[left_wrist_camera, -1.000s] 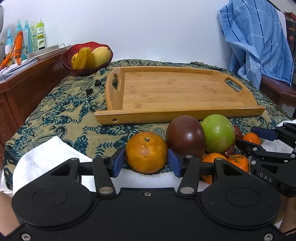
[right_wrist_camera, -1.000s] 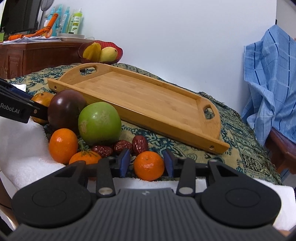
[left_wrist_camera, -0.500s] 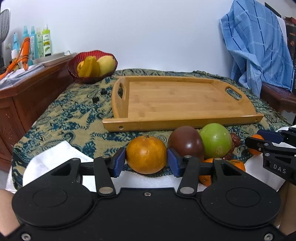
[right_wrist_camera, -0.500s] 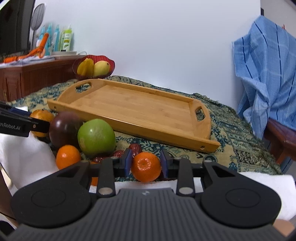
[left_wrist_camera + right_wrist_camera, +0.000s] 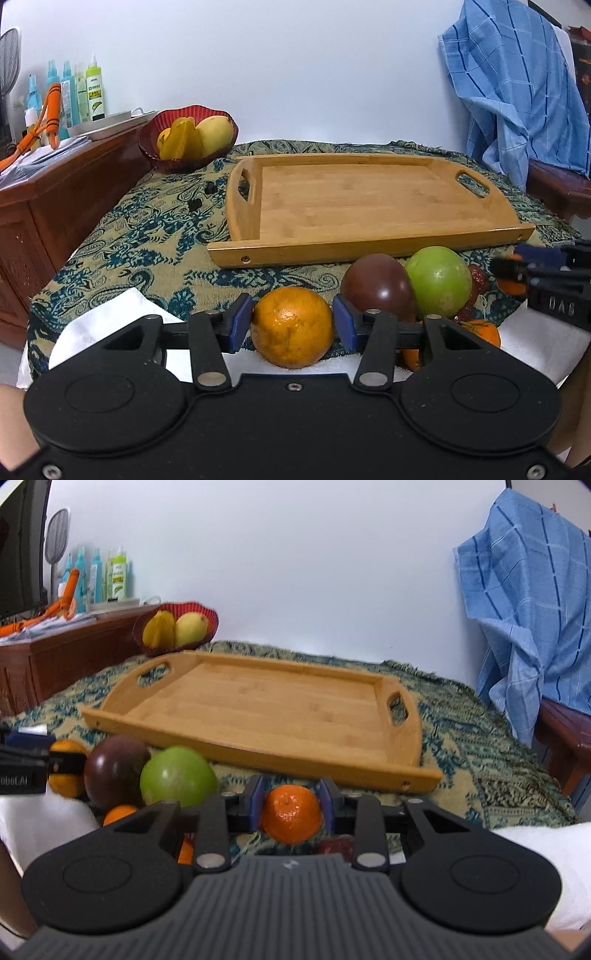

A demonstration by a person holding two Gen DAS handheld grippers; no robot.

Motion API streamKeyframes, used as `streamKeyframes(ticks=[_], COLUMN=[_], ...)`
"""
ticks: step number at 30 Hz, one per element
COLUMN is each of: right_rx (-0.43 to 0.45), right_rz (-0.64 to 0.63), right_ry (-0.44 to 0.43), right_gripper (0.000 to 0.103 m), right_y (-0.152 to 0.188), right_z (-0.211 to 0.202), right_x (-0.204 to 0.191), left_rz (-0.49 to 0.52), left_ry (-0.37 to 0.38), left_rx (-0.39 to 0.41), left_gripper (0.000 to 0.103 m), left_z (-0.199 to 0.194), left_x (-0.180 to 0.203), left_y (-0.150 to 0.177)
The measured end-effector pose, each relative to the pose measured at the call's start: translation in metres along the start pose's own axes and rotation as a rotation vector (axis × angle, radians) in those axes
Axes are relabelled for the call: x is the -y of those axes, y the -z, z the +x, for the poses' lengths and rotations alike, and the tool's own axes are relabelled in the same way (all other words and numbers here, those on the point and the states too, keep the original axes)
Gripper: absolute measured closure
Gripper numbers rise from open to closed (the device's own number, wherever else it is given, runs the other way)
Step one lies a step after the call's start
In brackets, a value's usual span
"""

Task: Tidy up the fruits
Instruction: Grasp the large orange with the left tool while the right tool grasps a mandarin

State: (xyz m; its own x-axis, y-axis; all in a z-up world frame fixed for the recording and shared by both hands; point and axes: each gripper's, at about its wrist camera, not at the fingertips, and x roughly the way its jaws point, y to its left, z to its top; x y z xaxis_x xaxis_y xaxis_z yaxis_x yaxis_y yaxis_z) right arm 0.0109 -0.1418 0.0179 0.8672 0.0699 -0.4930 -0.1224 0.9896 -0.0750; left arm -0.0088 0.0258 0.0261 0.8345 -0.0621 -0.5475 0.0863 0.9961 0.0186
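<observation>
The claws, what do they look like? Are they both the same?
Nearly. The left claw has a smooth black body with two round discs, black linkage arms with silver rivets, and blue pads. The right claw has the same shape, but its body is ribbed grey-black. From the side, one reads "DAS", the other "RobotAI".

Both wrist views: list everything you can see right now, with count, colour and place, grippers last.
Wooden tray: one, light bamboo, empty, mid-table.
Large orange: one, orange, between the left gripper's pads.
Small mandarin: one, orange, between the right gripper's pads.
Dark fruit: one, maroon, front of tray.
Green fruit: one, green, right of the dark fruit.
Loose mandarins: at least two, orange, near pile.
Red dates: several, partly hidden.
Bowl: one, red, holding yellow fruit, back left.
Bottles: several, on the sideboard.
Blue cloth: one, hanging right.
White towel: front edge.
Left gripper: shut on the orange.
Right gripper: shut on the mandarin.
</observation>
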Motion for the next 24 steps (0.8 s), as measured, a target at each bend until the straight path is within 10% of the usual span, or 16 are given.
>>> streamKeyframes(ticks=[17,24], right_rx=[-0.039,-0.092], right_rz=[-0.043,-0.008], right_ry=[-0.044,-0.041], right_gripper=[0.045,0.044], right_y=[0.014,0.021], right_z=[-0.014,-0.006], right_x=[-0.011,-0.006], left_rz=[-0.038,-0.036], left_ry=[0.015,0.042], left_rx=[-0.013,-0.069], left_gripper=[0.04,0.052], left_z=[0.018,0.03], left_x=[-0.008,-0.006], left_y=[0.007,0.013])
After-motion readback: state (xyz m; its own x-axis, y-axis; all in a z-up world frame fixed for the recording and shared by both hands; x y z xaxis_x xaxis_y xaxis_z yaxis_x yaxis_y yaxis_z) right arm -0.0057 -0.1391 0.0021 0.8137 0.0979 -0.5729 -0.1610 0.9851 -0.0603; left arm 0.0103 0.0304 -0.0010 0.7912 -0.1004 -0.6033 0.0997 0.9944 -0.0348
